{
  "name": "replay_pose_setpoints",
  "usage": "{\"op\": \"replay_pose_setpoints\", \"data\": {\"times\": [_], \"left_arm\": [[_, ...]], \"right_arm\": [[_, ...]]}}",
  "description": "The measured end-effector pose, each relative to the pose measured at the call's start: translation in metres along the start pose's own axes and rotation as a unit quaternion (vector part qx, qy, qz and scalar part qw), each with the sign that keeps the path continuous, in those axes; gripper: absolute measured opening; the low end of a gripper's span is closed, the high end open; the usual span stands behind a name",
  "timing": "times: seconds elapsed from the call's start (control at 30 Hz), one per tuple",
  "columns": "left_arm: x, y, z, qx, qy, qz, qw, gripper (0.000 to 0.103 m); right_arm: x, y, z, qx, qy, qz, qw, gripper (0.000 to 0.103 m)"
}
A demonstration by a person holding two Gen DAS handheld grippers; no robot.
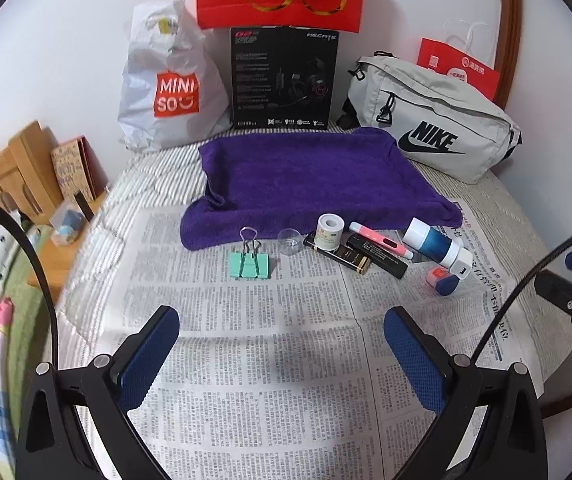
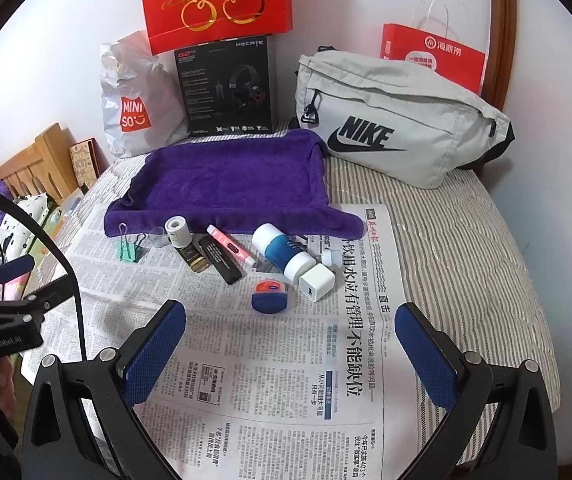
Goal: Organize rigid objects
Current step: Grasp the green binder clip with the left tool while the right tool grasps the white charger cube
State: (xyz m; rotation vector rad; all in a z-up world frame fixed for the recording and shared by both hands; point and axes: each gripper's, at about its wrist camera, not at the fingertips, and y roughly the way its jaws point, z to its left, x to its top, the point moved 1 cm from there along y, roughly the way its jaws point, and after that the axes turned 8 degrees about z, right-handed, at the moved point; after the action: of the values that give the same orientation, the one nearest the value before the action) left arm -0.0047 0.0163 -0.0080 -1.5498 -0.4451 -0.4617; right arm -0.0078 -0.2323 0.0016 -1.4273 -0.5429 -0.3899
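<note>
The left gripper (image 1: 282, 332) hangs above the newspaper (image 1: 246, 320) with its blue pads spread wide and nothing between them. The right gripper (image 2: 289, 328) is just as wide and just as empty, a little above the same sheet.

Beyond the fingers a row of small things lies on the paper along the near edge of a purple towel (image 1: 305, 176). From the left: a green binder clip (image 1: 250, 266), a clear little dome (image 1: 290, 241), a roll of white tape (image 1: 329, 232) touching a black-and-gold tube (image 1: 337, 254), a black stick (image 1: 377, 252), a pink pen (image 1: 381, 240), a blue-and-white bottle (image 2: 284, 250) on its side, a white charger cube (image 2: 317, 282) just beside it, and a small blue and orange case (image 2: 270, 296) nearest the right gripper.

Behind the towel, against the wall, stand a white shopping bag (image 1: 170, 92), a black headset box (image 1: 284, 80) and a grey waist bag (image 1: 437, 120).
</note>
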Motion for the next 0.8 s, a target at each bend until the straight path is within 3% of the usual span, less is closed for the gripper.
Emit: {"op": "replay_pose_setpoints", "data": {"times": [0.27,0.6,0.8], "left_arm": [[0.001,0.032,0.02,0.038,-0.015,0.022,0.9989,0.103],[-0.003,0.083,0.048,0.036,-0.055,0.066,0.9957,0.103],[0.017,0.115,0.05,0.024,-0.055,0.076,0.9953,0.1]], "right_arm": [[0.001,0.02,-0.005,-0.003,-0.006,0.014,1.0,0.103],[0.004,0.043,-0.011,0.0,-0.007,0.025,1.0,0.103],[0.005,0.065,-0.009,0.005,-0.013,0.049,0.999,0.103]]}}
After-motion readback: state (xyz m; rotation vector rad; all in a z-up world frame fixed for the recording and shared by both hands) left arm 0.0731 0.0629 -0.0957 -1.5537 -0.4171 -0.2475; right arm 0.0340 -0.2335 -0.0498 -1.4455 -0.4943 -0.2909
